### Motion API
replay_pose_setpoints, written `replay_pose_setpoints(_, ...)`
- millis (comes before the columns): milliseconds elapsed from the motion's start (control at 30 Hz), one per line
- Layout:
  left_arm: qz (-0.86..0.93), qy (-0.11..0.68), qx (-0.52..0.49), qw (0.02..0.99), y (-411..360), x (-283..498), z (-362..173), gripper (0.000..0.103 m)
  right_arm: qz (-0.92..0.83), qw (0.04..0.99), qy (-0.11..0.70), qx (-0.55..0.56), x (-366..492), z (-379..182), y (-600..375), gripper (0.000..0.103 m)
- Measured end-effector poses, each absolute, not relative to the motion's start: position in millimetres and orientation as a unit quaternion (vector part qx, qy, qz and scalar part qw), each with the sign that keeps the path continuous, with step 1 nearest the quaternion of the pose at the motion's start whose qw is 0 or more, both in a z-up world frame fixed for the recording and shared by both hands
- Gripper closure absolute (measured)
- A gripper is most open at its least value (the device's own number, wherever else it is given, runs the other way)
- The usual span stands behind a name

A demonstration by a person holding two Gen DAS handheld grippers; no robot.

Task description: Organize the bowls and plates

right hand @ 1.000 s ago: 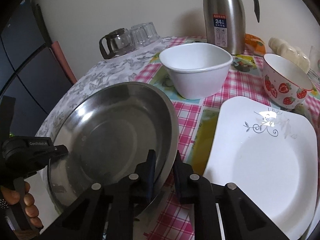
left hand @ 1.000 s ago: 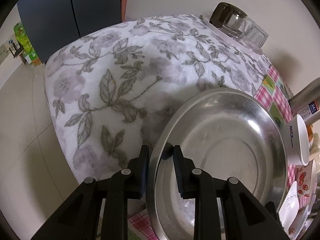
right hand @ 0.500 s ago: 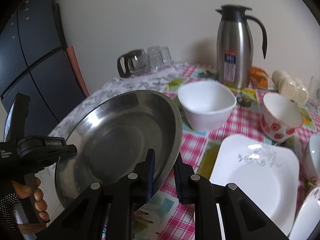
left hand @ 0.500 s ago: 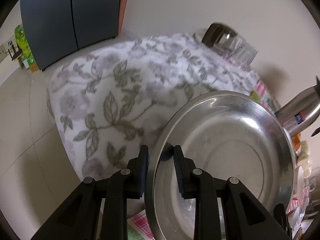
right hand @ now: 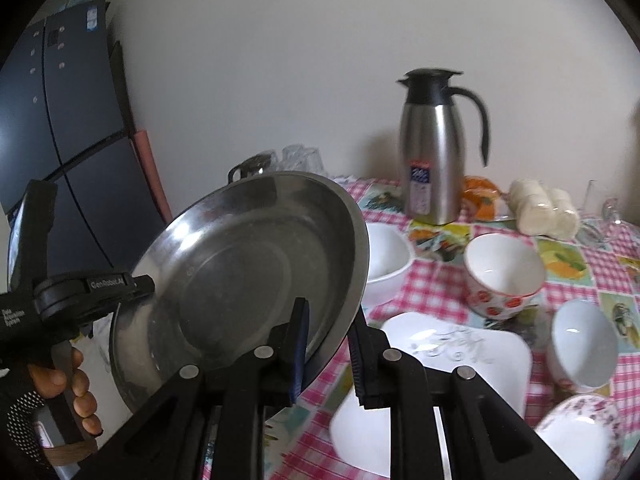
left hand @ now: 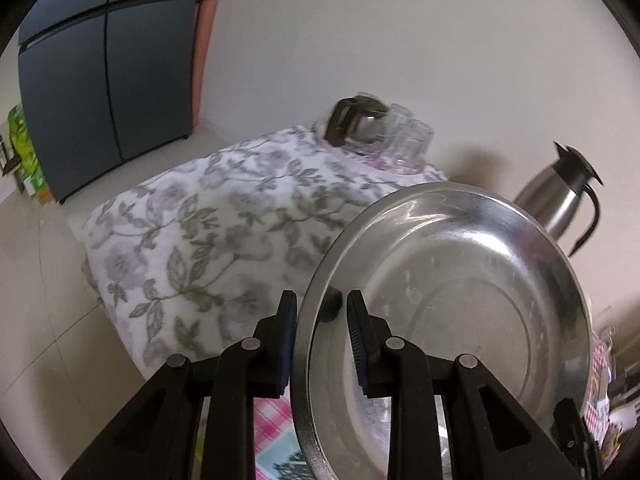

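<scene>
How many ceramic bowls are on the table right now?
4: plain white bowl behind the steel dish, strawberry bowl mid-table, white bowl at right, floral one nearest right. Others may be hidden.

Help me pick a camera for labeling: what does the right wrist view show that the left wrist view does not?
Only the right wrist view shows the white square plate, the strawberry bowl, the plain white bowl, and the person's hand holding the left gripper.

Only the left wrist view shows the floral cloth and floor.

Both show the steel dish held clear of the table by its rim, the right gripper clamping its other side, the thermos and the dark cabinet.
</scene>
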State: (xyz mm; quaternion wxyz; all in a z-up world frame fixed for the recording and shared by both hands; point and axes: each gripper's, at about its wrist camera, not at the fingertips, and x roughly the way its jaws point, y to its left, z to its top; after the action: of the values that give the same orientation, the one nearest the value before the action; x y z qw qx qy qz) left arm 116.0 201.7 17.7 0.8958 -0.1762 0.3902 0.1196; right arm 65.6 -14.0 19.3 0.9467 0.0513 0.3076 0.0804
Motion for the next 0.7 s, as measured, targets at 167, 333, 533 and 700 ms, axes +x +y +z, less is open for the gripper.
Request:
replay_pose_setpoints(167,0.091,0.379,-0.161,0.907,169,110,30,0.076,0.060,0.952,0.293,0.058,49,35,-43,0.083)
replay_pose_setpoints(333,0.054,0.373,-0.147,0.915,132,104,40,0.076,0.038,0.956,0.282,0.065,31,45,-71,0.083)
replay_pose_setpoints(533,0.020,0.368,-0.122,0.922,93,97,50,0.076,0.011,0.961,0.265,0.077,5,54,-107,0.082)
replay_pose_setpoints(700,0.001,0.368,-0.105,0.924,68,92,53,0.076,-0.008,0.960,0.267,0.087,-8,54,-129,0.082)
